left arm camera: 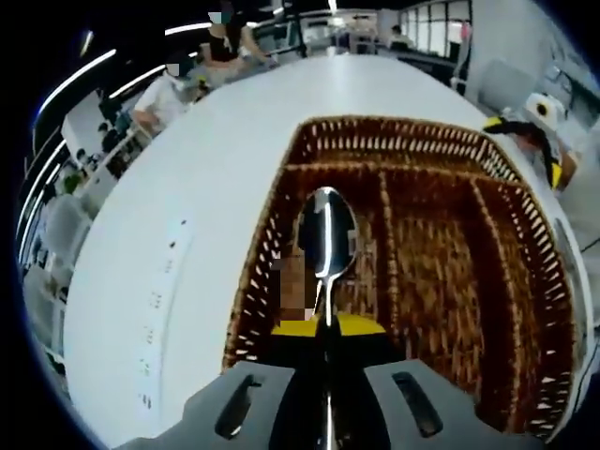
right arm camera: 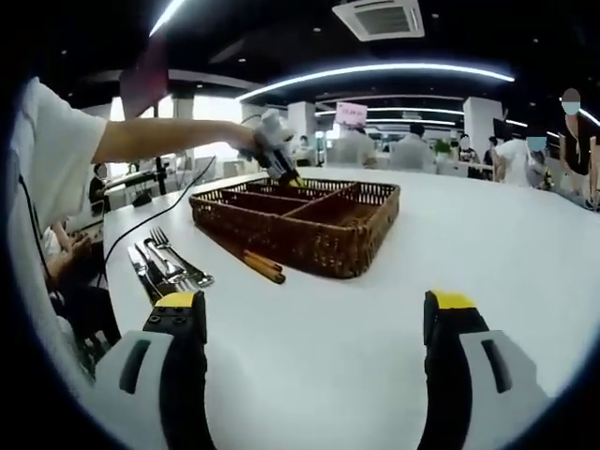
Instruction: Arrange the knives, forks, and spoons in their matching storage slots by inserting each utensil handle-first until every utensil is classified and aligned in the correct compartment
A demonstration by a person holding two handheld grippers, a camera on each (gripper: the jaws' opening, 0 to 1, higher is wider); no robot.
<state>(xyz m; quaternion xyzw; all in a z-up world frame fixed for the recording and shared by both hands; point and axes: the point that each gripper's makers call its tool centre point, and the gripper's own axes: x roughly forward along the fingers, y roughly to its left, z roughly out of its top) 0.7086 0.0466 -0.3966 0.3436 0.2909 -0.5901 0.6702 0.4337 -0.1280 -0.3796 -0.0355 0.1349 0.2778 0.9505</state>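
Observation:
My left gripper (left arm camera: 328, 324) is shut on a shiny metal spoon (left arm camera: 326, 236), whose bowl points forward and away from me. The spoon hangs over the left-hand long slot of a brown wicker tray (left arm camera: 394, 124), which has several compartments. In the right gripper view the same tray (right arm camera: 309, 248) stands on the white table, and the left gripper (right arm camera: 279, 161), held by a person's hand, is at its far left side. A pile of forks and knives (right arm camera: 165, 262) lies left of the tray. My right gripper (right arm camera: 314, 314) is open, low over the table, holding nothing.
A pair of wooden chopsticks (right arm camera: 259, 264) lies against the tray's front left wall. The white table (right arm camera: 394, 337) is round-edged. A black cable (right arm camera: 159, 217) runs across it at the left. People sit at tables in the background.

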